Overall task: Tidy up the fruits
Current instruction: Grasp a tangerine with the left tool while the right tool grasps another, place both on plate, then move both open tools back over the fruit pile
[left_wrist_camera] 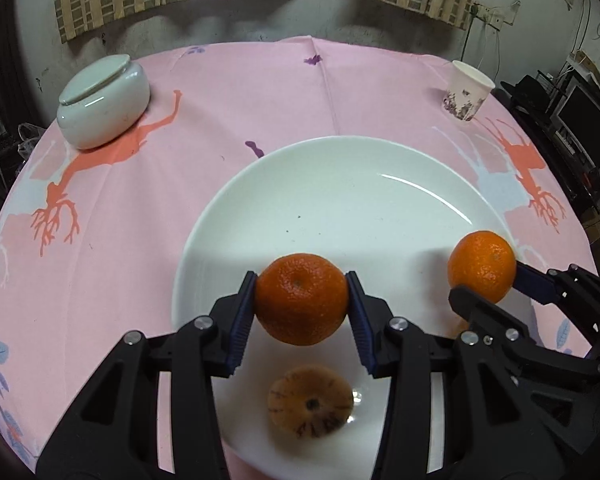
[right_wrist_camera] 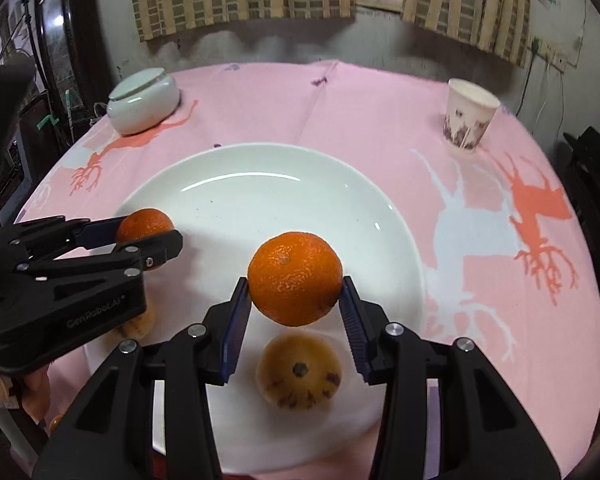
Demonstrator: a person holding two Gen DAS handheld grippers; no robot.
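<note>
Your left gripper [left_wrist_camera: 302, 300] reaches in from the bottom of the left wrist frame, its blue-padded fingers [left_wrist_camera: 242, 312] clamped on either side of a round orange tangerine [left_wrist_camera: 301, 298] held in the air above the near part of the large white ceramic plate [left_wrist_camera: 340, 184]. Your right gripper [right_wrist_camera: 296, 300] reaches in the same way from the bottom of the right wrist frame, pinching a second orange tangerine [right_wrist_camera: 295, 278] above the plate's lower middle. In the left wrist view that second gripper enters from the lower right, its fruit over the plate's right rim.

On the plate beneath each held tangerine sits a pale yellow-brown fruit with dark streaks [right_wrist_camera: 299, 374]; the left wrist view shows one [left_wrist_camera: 311, 402] too, though blur keeps me from saying whether it is the same fruit or another.

So you can count two tangerines, both held, and at least one streaked fruit resting on the plate. The upper half of the plate is bare white. The pink tablecloth with coral deer prints [left_wrist_camera: 240, 92] runs wide around it. A lidded white ceramic jar [left_wrist_camera: 104, 102] stands at the upper left, and a patterned paper cup [left_wrist_camera: 466, 92] stands at the upper right, both well apart from the plate.
</note>
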